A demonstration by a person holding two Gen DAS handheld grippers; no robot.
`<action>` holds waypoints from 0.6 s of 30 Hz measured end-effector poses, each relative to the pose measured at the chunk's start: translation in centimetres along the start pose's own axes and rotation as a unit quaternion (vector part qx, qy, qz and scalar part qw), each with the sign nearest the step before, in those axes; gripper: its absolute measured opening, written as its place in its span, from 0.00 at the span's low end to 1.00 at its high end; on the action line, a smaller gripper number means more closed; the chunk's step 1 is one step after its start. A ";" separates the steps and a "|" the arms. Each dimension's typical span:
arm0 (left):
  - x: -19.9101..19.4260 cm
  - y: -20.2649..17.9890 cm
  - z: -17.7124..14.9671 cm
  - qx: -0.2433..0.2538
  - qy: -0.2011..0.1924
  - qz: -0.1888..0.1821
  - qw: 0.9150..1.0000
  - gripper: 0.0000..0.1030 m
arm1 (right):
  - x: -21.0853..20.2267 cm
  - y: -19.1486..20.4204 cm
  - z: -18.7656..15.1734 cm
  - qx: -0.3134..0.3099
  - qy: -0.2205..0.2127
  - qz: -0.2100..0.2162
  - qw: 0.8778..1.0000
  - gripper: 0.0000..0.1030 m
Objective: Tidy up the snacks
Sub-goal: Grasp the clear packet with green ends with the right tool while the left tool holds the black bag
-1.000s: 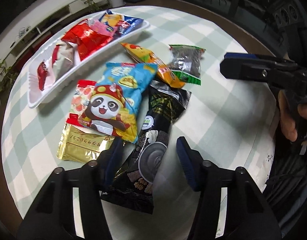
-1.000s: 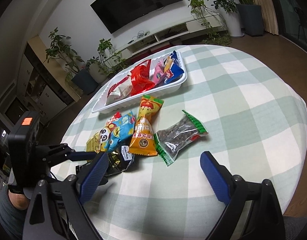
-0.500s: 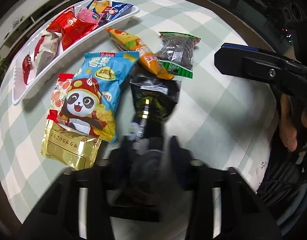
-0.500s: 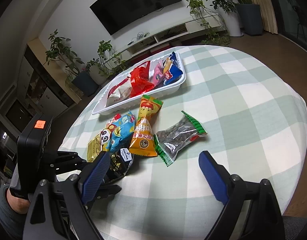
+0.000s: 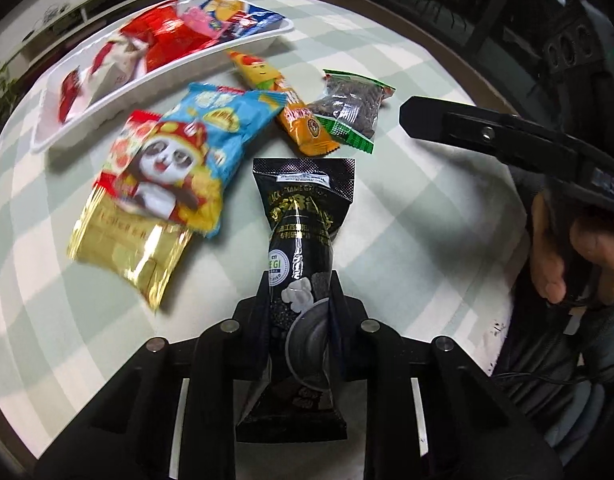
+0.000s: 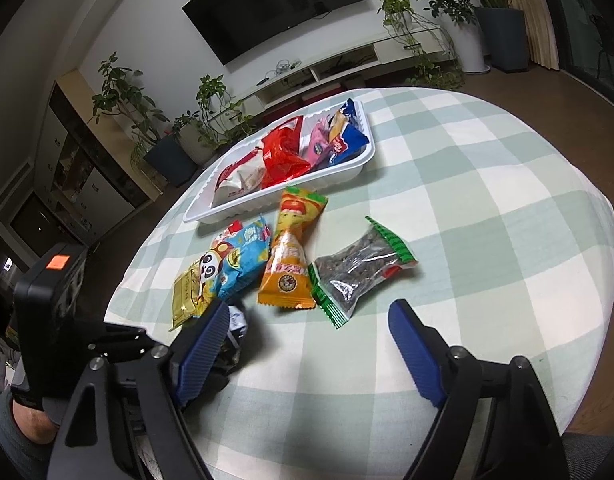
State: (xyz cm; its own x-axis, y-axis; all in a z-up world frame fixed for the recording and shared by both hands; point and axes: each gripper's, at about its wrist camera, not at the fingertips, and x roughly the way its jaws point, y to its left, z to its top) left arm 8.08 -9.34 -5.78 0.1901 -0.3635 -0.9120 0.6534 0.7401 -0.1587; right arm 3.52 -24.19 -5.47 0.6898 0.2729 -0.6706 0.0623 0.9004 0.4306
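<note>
Black sesame packet [image 5: 299,240] is pinched in my left tool [image 5: 297,300], right tool [image 6: 307,344] spread; next, carry it to the white tray [image 5: 87,120] at the tabletop's far edge.

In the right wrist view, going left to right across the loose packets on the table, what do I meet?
Gold packet → blue panda bag → orange packet → clear green-edged seed packet.
</note>
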 end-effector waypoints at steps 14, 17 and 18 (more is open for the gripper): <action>-3.7 3.8 -5.4 -0.112 -0.077 -0.034 0.990 0.21 | 2.3 2.7 4.1 -0.072 0.042 -0.064 0.994 0.54; -4.8 4.4 -6.3 -0.122 -0.092 -0.043 0.987 0.21 | 3.2 4.0 5.1 -0.089 0.053 -0.053 0.993 0.54; -5.0 4.7 -6.6 -0.126 -0.097 -0.043 0.986 0.21 | 3.6 4.6 5.2 -0.098 0.060 -0.052 0.992 0.54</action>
State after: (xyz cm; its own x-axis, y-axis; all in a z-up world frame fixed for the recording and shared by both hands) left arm 5.33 -0.33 -4.46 0.2940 -0.5143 -0.8057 0.4742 0.8103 -0.3442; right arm 9.98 -20.83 -2.77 0.5956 0.2024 -0.7774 -0.0206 0.9713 0.2370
